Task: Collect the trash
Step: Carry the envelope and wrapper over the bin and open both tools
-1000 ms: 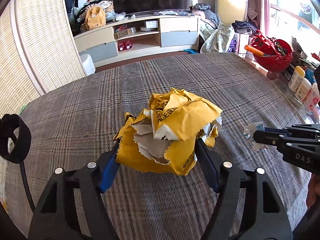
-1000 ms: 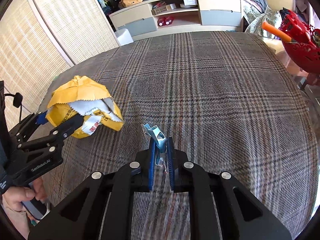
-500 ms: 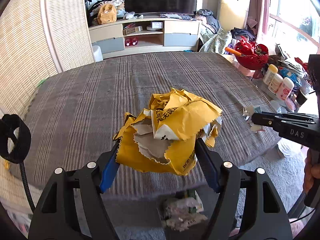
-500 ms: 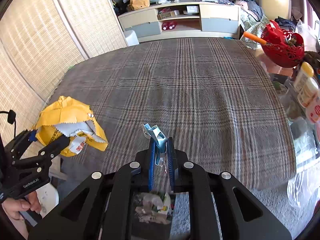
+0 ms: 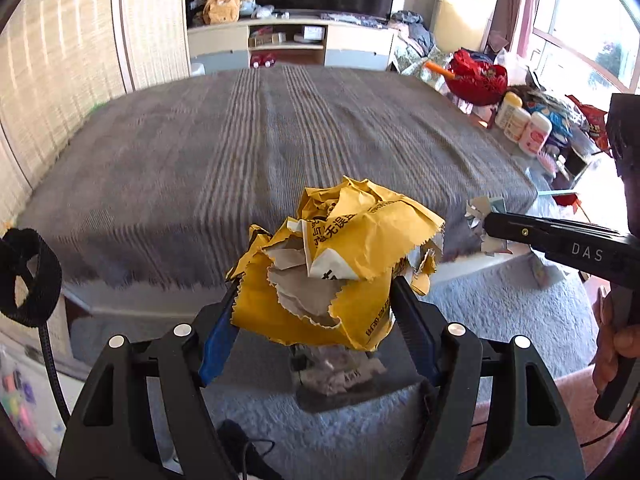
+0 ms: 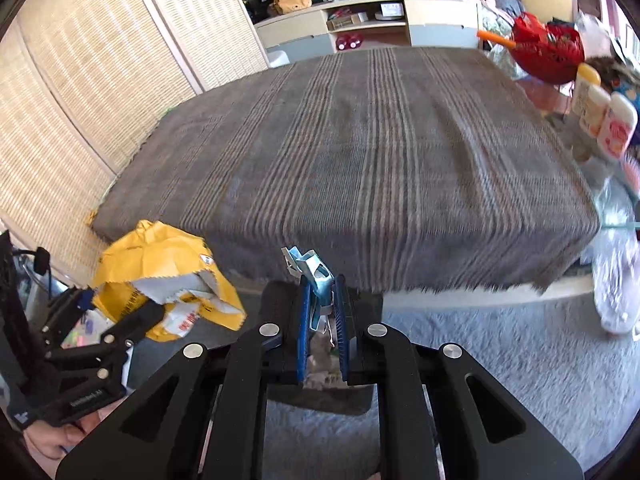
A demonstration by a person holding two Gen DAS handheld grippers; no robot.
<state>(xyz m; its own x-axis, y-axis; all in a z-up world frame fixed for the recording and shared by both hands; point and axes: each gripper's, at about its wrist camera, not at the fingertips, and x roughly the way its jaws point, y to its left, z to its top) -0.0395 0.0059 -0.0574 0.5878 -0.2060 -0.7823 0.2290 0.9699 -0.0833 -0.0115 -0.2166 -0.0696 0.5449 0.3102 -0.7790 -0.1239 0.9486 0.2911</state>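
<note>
My left gripper (image 5: 316,308) is shut on a crumpled yellow paper envelope (image 5: 340,264), which bulges up between its blue-padded fingers. In the right wrist view the same yellow envelope (image 6: 164,276) hangs at the lower left in that left gripper (image 6: 120,316). My right gripper (image 6: 322,300) is shut on a small blue and silver wrapper (image 6: 314,276); in the left wrist view that wrapper (image 5: 482,220) pokes out at the right. Both are held off the bed, above a dark bin with trash in it (image 5: 340,376), seen also as the bin (image 6: 320,360) behind the right fingers.
A bed with a grey plaid cover (image 5: 260,140) lies ahead, its near edge just beyond the grippers. A grey shaggy rug (image 6: 500,352) covers the floor. Bottles (image 5: 520,124) and a red basket (image 5: 476,76) stand at the right. A woven screen (image 6: 80,80) is on the left.
Both grippers have drawn back from over the bed to beyond its near edge, carrying the envelope and the wrapper. The floor, rug and bin have come into view below them.
</note>
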